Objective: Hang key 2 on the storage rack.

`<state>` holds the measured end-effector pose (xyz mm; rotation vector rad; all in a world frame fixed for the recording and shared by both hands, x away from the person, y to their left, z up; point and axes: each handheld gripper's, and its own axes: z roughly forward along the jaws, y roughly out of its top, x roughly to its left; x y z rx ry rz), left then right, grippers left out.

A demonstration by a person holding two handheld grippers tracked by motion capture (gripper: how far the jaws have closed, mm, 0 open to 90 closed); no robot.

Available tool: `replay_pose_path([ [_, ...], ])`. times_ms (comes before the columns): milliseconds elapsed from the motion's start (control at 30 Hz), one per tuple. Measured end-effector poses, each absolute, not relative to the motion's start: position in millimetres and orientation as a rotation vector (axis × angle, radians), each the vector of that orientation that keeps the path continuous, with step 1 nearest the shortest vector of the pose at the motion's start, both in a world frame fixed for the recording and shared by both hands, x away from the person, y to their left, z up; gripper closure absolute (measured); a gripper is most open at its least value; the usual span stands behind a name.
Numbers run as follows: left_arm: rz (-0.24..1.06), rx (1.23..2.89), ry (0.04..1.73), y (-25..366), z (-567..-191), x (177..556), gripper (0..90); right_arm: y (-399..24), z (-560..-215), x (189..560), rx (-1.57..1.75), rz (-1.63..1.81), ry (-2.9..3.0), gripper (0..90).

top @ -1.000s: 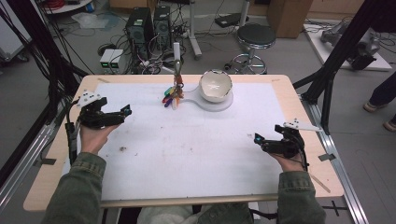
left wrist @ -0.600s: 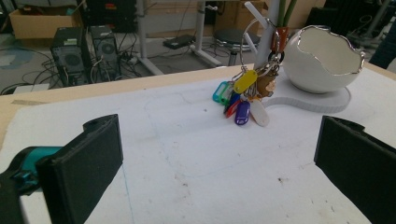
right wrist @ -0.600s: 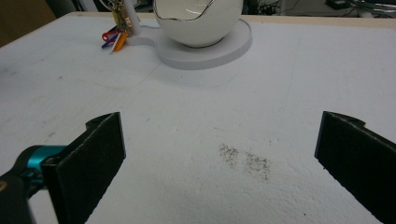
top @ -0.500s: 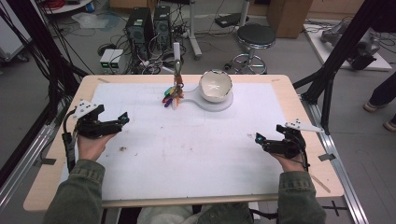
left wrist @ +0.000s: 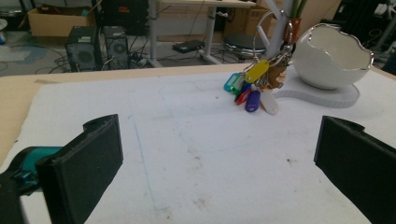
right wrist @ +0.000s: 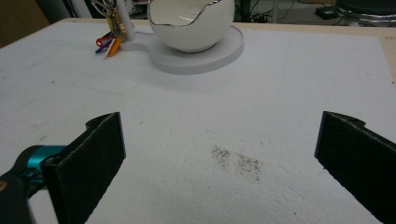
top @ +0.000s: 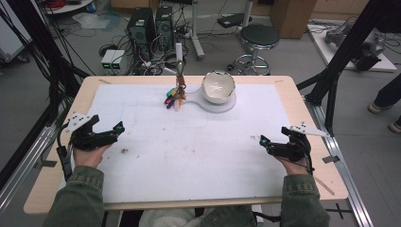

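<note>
Resting low over the white foam mat (top: 189,142) that covers the pale wooden table (top: 312,99), both handheld tools sit well apart from everything else. The left gripper (top: 116,128) lies at about 9 o'clock on the mat, gripped by a hand in an olive sleeve; its own view shows the two black jaws spread wide with nothing between them but stained foam. The right gripper (top: 263,141) sits near 4 o'clock, jaws just as wide and empty.

Far across at 12 o'clock stands the glossy white eggshell-shaped bowl with a jagged silver rim (top: 218,87), seated on a flat white keyhole-shaped base (top: 222,105). Just beside it, at its 9 o'clock side, a bunch of coloured plastic key tags on a metal ring (top: 174,98) hangs against a slim upright post (top: 179,59) — yellow, teal, blue, red and white tags show in the left gripper view (left wrist: 254,86).

Between the tools and those objects the mat is bare — only faint pencil lines and a dark speckled smudge (right wrist: 237,161) ahead of the right gripper. A wood margin frames the mat on all sides.
</note>
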<state>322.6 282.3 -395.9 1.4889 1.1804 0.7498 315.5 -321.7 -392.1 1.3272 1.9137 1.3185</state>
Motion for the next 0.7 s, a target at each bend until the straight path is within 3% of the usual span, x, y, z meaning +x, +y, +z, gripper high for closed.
replay_pose_path([
  [700,0.748,1.480,1.196,290,-405,312,1.7,-326,-397,309,1.300,1.336,1.847,0.9],
])
